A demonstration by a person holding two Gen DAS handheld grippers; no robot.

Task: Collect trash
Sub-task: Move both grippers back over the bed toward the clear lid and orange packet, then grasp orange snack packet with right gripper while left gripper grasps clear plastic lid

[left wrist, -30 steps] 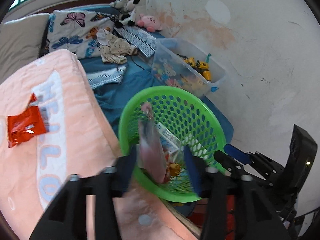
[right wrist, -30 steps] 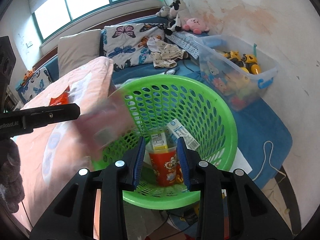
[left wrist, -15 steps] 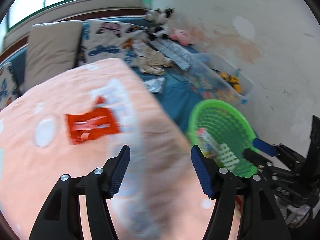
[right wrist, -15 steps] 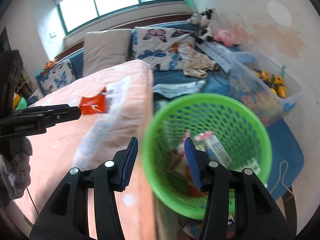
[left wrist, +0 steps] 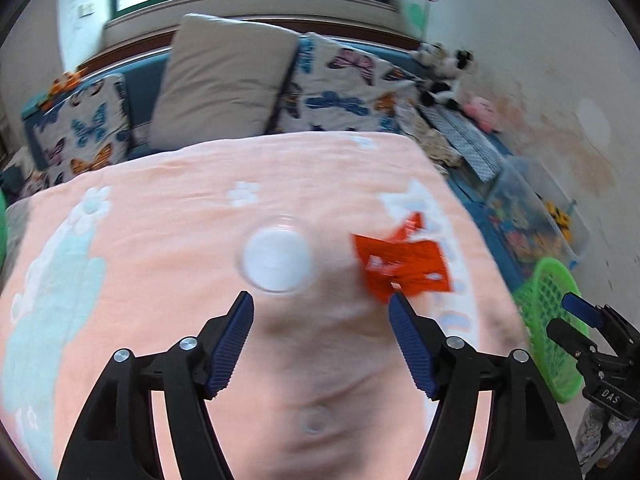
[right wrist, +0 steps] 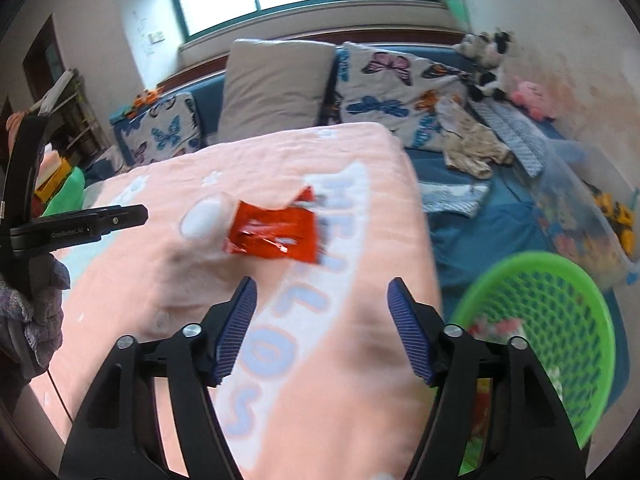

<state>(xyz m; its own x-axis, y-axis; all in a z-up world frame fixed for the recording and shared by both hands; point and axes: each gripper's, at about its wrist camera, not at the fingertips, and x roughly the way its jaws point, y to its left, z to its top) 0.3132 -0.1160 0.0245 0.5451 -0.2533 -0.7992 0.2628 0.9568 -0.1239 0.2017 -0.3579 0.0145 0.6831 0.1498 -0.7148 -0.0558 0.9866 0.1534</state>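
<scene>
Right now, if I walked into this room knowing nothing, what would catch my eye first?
Probably the bright red snack wrapper lying on the peach blanket, with a clear round lid-like piece just to its left. Next, the green plastic basket beside the bed, already holding some trash. Both the left gripper and the right gripper hang above the blanket, jaws wide and empty.

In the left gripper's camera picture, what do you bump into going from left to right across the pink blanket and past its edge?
White round lid → red wrapper → green basket → the other hand-held gripper.
</scene>
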